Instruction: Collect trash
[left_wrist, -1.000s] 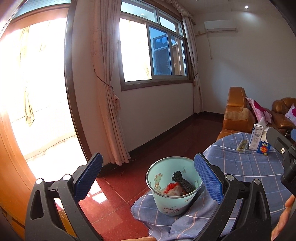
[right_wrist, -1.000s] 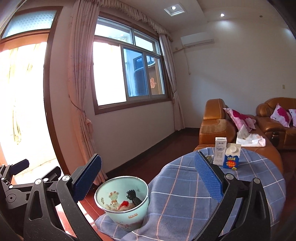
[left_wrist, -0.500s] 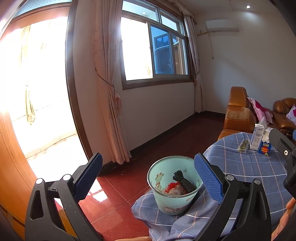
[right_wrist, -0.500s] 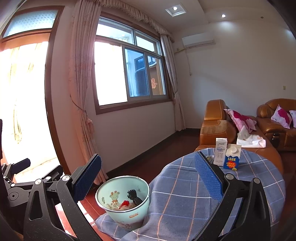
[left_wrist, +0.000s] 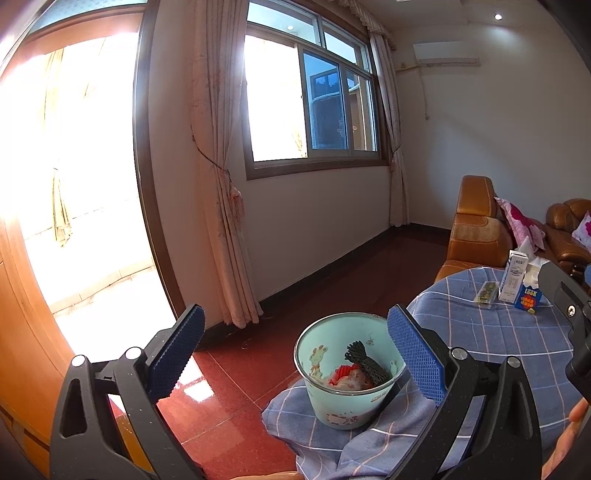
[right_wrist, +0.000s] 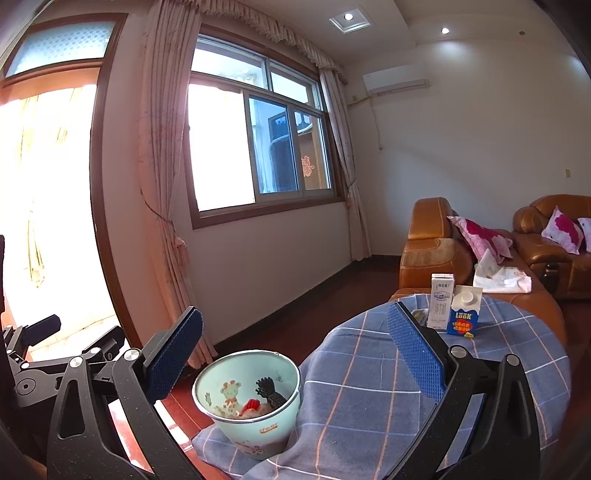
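A pale teal bin (left_wrist: 349, 373) (right_wrist: 251, 398) with cartoon prints stands on a low fold of the blue checked tablecloth (left_wrist: 491, 339) (right_wrist: 380, 387). It holds a black ridged piece, something red and pale scraps. On the table's far side stand a white carton (left_wrist: 515, 275) (right_wrist: 441, 301), a blue carton (left_wrist: 530, 295) (right_wrist: 464, 312) and a small clear wrapper (left_wrist: 487, 293). My left gripper (left_wrist: 295, 350) is open and empty, above and before the bin. My right gripper (right_wrist: 295, 354) is open and empty too, with the bin low between its fingers.
Orange leather sofas (right_wrist: 436, 251) with pink cushions (right_wrist: 480, 236) sit behind the table, with white tissue or a bag (right_wrist: 498, 273) on one. Glossy red floor (left_wrist: 236, 373) lies left of the table. A curtained window (right_wrist: 258, 147) and a bright doorway (left_wrist: 81, 184) fill the left wall.
Both cameras have drifted slightly, so the bin and cartons sit a touch further right in the left view. Both grippers stay open and empty.
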